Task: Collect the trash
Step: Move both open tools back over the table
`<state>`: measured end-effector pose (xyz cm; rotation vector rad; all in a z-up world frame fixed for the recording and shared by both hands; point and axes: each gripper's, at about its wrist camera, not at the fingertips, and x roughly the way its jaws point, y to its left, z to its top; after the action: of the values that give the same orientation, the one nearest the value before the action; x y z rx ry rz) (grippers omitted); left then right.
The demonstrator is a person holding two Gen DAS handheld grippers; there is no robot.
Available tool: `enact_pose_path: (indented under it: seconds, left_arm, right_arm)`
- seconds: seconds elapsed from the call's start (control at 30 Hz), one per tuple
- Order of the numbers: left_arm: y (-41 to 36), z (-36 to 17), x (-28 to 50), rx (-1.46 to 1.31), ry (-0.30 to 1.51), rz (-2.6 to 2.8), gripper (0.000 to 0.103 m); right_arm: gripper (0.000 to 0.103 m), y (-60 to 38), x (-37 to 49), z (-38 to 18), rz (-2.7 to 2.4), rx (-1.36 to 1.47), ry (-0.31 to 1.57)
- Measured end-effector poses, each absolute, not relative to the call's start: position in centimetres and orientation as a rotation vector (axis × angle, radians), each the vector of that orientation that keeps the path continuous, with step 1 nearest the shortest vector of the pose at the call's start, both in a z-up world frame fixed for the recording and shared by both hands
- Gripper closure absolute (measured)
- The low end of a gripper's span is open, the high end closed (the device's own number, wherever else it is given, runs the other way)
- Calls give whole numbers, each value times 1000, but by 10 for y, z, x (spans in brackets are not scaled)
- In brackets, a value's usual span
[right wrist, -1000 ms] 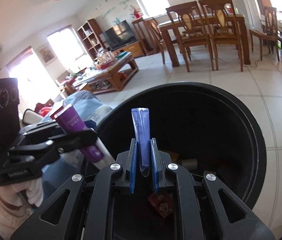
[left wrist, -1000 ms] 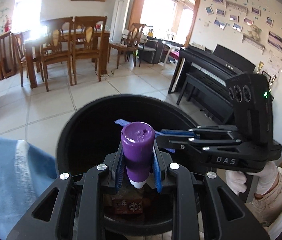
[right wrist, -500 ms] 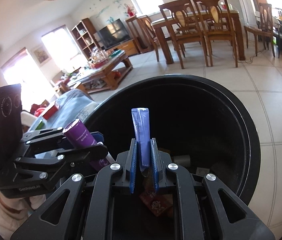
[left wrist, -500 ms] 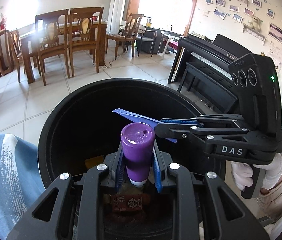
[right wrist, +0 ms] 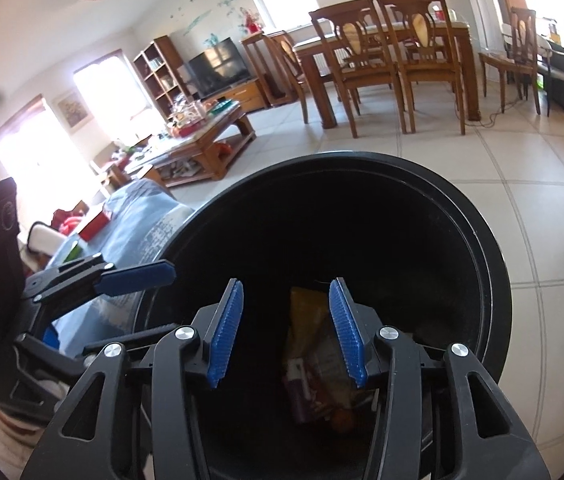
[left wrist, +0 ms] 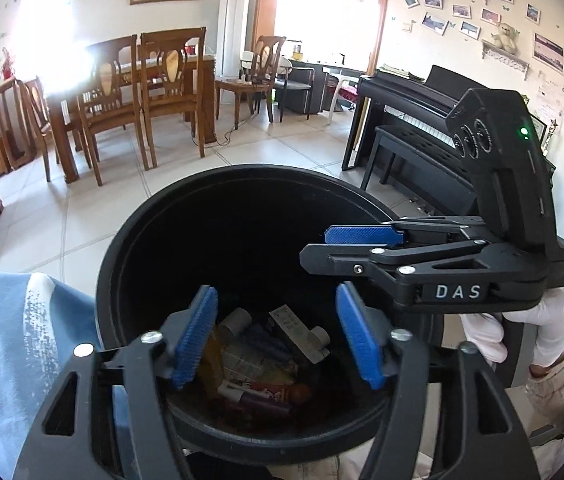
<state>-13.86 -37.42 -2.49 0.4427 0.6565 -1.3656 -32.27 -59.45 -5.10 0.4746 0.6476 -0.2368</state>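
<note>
Left wrist view: my left hand-held gripper [left wrist: 276, 334] and right hand-held gripper [right wrist: 286, 330] both gape empty over one round black plastic bin [left wrist: 142, 240]; crumpled trash [left wrist: 260, 360] lies inside at 6 o'clock.

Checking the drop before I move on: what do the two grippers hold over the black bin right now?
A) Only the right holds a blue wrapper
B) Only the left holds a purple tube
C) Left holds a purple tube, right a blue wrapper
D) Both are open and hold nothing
D: the left gripper and right gripper both stand open with bare pads above the black bin, and trash lies at its bottom.
</note>
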Motion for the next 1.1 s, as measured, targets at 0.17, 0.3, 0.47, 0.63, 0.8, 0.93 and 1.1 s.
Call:
enact_pose_path:
  seconds: [0.17, 0.3, 0.47, 0.63, 0.8, 0.93, 1.1]
  left_arm:
    - [-359, -18, -138, 413, 633, -1343, 23]
    - [-344, -14, -132, 394, 625, -1303, 12]
    - [-316, -8, -117, 348, 623, -1236, 6]
    - [-287, -5, -95, 309, 636, -1155, 5]
    - [-251, -6, -77, 260, 657, -1071, 5]
    - [-221, -4, -55, 221, 680, -989, 5]
    - [-186, -4, -37, 188, 685, -905, 5]
  right_arm:
    - [57, -587, -319, -48, -232, 465, 647]
    - [57, -577, -311, -44, -215, 458, 646]
    - [45, -560, -295, -36, -198, 443, 637]
    - [29, -533, -269, -27, -165, 430, 631]
    - [22, -505, -240, -18, -117, 428, 633]
    - [10, -478, -212, -15, -64, 427, 650]
    - [8, -439, -175, -14, 0, 399, 685]
